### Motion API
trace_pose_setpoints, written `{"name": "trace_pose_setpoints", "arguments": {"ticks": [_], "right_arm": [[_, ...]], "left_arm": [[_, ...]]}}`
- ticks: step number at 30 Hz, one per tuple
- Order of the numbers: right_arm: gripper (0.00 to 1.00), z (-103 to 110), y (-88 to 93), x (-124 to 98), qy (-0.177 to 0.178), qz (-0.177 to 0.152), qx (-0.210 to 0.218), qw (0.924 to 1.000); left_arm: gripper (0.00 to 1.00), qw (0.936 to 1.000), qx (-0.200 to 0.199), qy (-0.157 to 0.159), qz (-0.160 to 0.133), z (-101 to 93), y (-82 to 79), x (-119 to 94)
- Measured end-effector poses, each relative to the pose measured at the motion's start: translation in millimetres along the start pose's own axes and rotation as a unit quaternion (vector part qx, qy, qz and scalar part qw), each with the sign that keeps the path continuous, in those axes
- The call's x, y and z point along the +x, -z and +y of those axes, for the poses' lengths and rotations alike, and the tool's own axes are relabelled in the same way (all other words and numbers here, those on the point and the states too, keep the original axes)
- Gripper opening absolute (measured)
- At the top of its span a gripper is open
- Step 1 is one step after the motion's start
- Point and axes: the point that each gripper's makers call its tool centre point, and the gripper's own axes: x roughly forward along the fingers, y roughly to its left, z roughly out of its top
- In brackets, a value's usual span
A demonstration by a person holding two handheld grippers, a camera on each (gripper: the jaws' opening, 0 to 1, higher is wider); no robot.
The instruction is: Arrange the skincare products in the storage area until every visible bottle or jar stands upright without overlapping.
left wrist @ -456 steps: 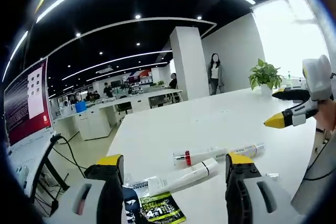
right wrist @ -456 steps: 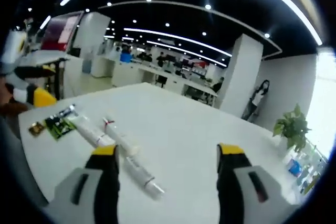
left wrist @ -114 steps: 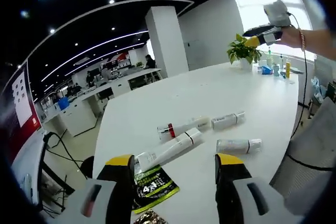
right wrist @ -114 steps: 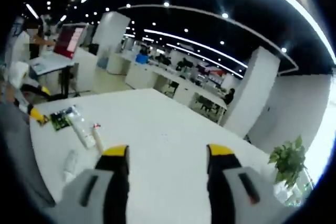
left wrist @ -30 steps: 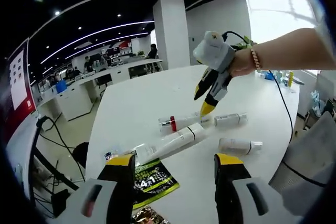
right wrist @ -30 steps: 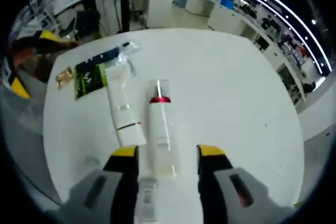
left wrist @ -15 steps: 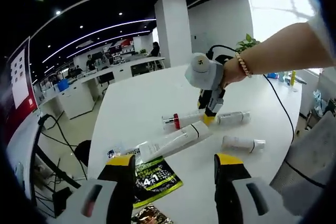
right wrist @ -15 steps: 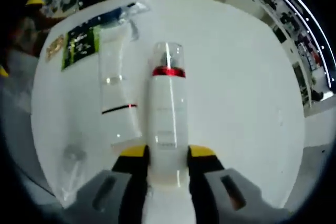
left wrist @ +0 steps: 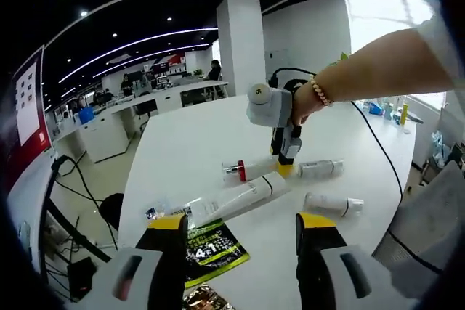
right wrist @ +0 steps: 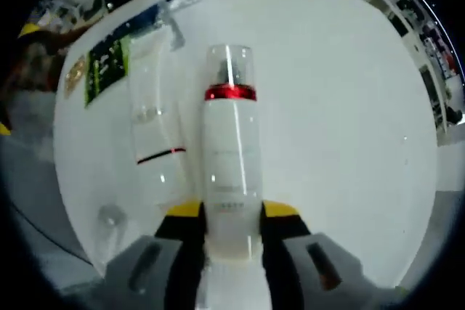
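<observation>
Right gripper view puts my right gripper [right wrist: 231, 217] straight down over the red-banded bottle [right wrist: 229, 157], its yellow-tipped jaws pressed against the bottle's lower body on both sides, so I read it as pinching the bottle near its base. I judge the hold is taken there because the bottle lies flat on the white table [right wrist: 341, 107] and has to be tipped up onto that end. Just beside it lies a long white tube [right wrist: 155, 147], parallel and close enough that I cannot tell whether the two touch; beyond it sits a green sachet [right wrist: 106, 62]. From the left gripper view, the right gripper [left wrist: 285, 166] comes down on the same bottle [left wrist: 249, 170], with two small tubes [left wrist: 320, 168] [left wrist: 332, 204] lying nearby, all on their sides. My left gripper [left wrist: 237, 224] hangs back over the table's near edge, jaws spread wide and holding nothing, which I take as waiting clear of the work.
</observation>
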Motion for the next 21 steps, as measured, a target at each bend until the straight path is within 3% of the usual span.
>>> {"name": "trace_pose_setpoints", "arguments": {"ticks": [4, 10, 21], "right_arm": [[0.29, 0.4, -0.2, -0.3, 0.000, 0.006, -0.003, 1.0000], [0.29, 2.1, -0.4, 1.0, 0.009, 0.063, 0.006, 0.9979], [0.28, 3.4, -0.4, 0.7, 0.008, 0.068, -0.004, 0.9976]], "left_arm": [[0.62, 1.0000, -0.001, 0.001, 0.002, 0.1, 1.0, -0.5], [0.61, 0.9998, -0.010, 0.009, -0.010, -2.0, -5.9, -1.2], [0.61, 0.9997, -0.018, 0.005, -0.016, 3.9, -8.1, -4.5]]}}
